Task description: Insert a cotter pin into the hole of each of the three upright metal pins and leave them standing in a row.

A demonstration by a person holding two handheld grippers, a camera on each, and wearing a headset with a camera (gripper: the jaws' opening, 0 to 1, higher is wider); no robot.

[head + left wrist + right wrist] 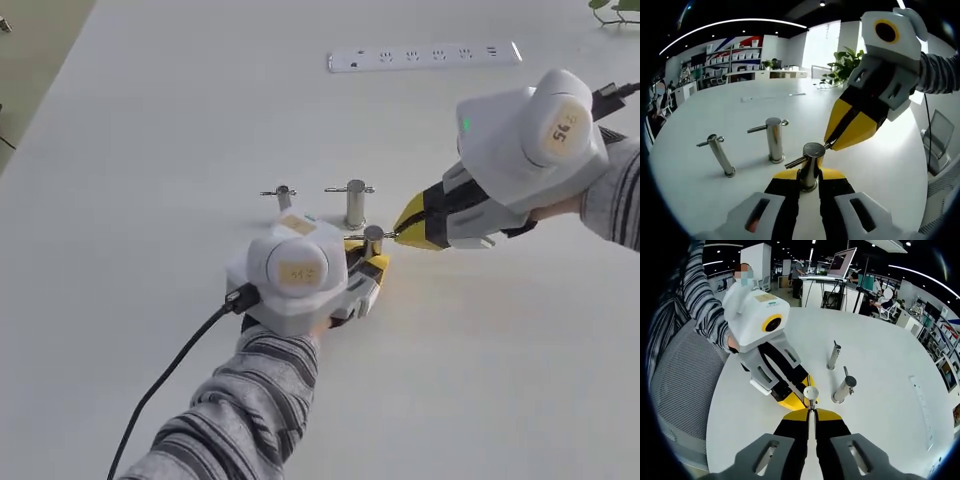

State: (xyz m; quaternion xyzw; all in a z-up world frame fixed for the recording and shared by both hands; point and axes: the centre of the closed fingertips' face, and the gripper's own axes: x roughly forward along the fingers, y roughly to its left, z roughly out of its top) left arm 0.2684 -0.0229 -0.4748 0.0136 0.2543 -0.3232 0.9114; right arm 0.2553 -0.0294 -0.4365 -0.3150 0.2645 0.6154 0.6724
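Observation:
Three upright metal pins stand on the white table [150, 200]. The far-left pin [284, 196] [720, 154] and the middle pin [356, 203] [774, 140] each carry a cotter pin through the top. My left gripper [368, 268] [809, 175] is shut on the lower part of the near pin [373, 240] [811, 162] [811, 392]. My right gripper [400, 233] [811, 412] comes in from the right, shut on the ring end of a cotter pin [795, 161] that passes through the near pin's head and sticks out on the far side.
A white power strip [425, 56] lies at the back of the table. The left gripper's black cable [170, 370] trails toward the near edge. A potted plant [840, 70] stands beyond the table; the table's edge runs at far left [40, 95].

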